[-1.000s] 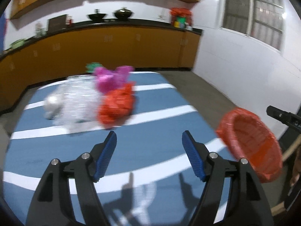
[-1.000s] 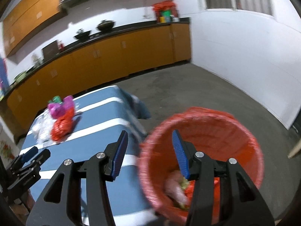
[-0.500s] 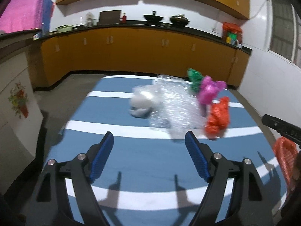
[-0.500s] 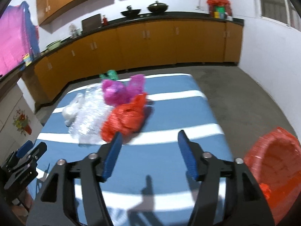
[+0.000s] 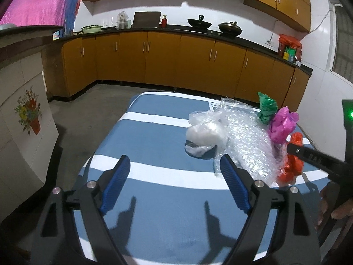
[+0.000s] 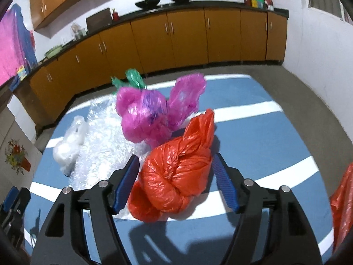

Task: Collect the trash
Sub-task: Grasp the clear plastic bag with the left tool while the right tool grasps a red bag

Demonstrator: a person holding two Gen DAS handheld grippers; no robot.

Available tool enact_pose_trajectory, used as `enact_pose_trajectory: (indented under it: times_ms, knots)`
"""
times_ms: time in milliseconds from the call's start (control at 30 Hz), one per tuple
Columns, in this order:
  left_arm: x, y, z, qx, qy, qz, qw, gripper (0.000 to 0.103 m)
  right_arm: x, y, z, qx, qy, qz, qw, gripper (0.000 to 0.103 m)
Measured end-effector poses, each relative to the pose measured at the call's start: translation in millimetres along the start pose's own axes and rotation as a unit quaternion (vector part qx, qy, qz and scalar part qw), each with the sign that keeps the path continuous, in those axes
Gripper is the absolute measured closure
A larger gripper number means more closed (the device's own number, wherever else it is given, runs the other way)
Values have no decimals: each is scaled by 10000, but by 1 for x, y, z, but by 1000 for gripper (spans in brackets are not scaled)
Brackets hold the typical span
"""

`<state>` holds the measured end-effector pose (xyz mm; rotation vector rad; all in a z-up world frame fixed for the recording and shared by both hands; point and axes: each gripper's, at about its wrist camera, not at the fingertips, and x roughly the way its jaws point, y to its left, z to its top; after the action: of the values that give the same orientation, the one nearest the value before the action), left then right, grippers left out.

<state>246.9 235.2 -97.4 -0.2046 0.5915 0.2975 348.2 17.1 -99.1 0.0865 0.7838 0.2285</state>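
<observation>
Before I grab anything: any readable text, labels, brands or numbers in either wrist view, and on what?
None can be read.
Right gripper arm, left wrist view: small markings, too small to read.
Colourful boxes on the counter: print blurred.
Small colourful item on the left counter: blurred.
Flower picture on the wall panel: no words.
Orange bag, pink bag: no print visible.

Dim indoor light; hard finger shadows falling toward 6 o'clock on table [image 5: 176, 231]; fisheye edges bending, darkening.

On the table [image 6: 253, 132], the knotted bag [image 6: 176, 174] lies nearest; bubble wrap [image 6: 103, 145] left, two more bags [image 6: 143, 112] behind.
</observation>
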Motion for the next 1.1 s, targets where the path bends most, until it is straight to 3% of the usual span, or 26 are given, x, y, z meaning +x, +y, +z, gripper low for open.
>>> enact_pose_trajectory:
  times_ms: [100, 267, 567, 867, 933, 1100]
  knots:
    - [7, -1, 1, -66, 43, -27, 10000, 21, 10, 1, -6, -132, 144, -85, 9998, 35]
    - [13, -4, 4, -141, 63, -109, 9998, 21, 14, -14, -11, 105, 389, 152, 9991, 53]
    - [44, -22, 31, 104, 26, -131, 9999, 19, -14, -39, -34, -68, 380, 181, 9991, 54]
    - [95, -42, 49, 319, 457, -57, 9984, 20, -34, -55, -44, -185, 333, 51, 9993, 54]
    - [104, -45, 48, 355, 643, -84, 9973, 23, -36, -57, -41, -193, 336, 78, 9992, 54]
    - [118, -42, 45, 223, 1023, -287, 9941, 51, -36, -56, -39, -205, 352, 127, 9991, 54]
